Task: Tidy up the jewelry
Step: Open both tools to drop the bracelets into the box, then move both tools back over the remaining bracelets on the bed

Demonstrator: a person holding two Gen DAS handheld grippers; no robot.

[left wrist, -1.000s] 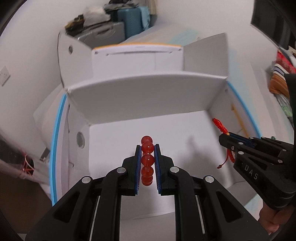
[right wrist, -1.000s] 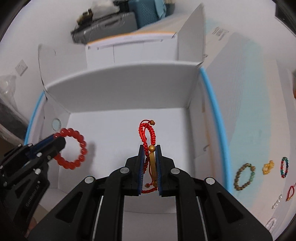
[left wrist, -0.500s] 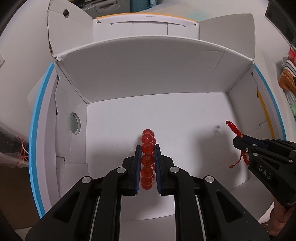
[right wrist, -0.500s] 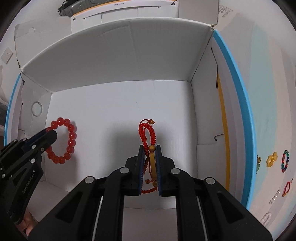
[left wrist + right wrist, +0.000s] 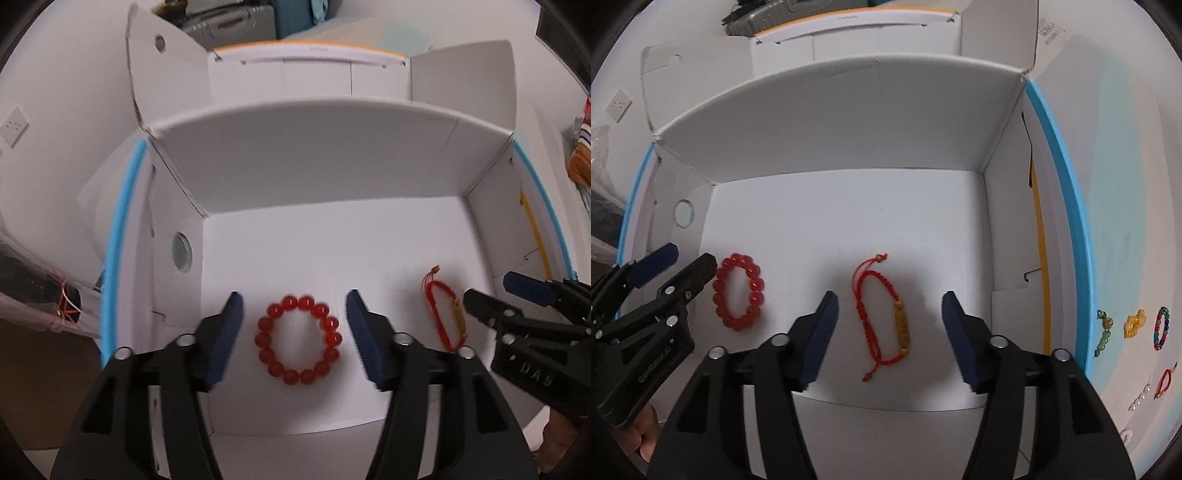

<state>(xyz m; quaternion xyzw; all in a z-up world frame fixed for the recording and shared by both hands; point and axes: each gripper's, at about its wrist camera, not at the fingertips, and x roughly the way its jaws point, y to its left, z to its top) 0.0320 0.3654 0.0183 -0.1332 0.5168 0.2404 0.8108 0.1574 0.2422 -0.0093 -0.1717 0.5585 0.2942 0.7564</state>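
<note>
Both bracelets have been dropped since half a second ago: each was pinched in a gripper then, and now both lie flat on the floor of the white cardboard box [image 5: 849, 122]. The left gripper [image 5: 294, 308] has its jaws spread wide, and the red bead bracelet [image 5: 297, 340] sits right between them as a full ring, not touching either blue pad. Same story for the right gripper [image 5: 889, 309]: jaws wide apart, with the red cord bracelet [image 5: 877, 314] lying between them, its gold tube bead on the side toward the right jaw and the knotted tails trailing back toward the camera. From the right wrist view, the bead bracelet [image 5: 738, 291] is off past the left jaw, just beside the tip of the left gripper [image 5: 674, 264]. From the left wrist view, the cord bracelet [image 5: 445, 312] lies past the right jaw, close to the right gripper [image 5: 496, 291]. Outside the box on the table [image 5: 1108, 184], beyond the right jaw, there's a row of small pieces: a green bead bracelet [image 5: 1104, 332], a yellow trinket [image 5: 1134, 322] and a multicolour bead bracelet [image 5: 1161, 328].
</note>
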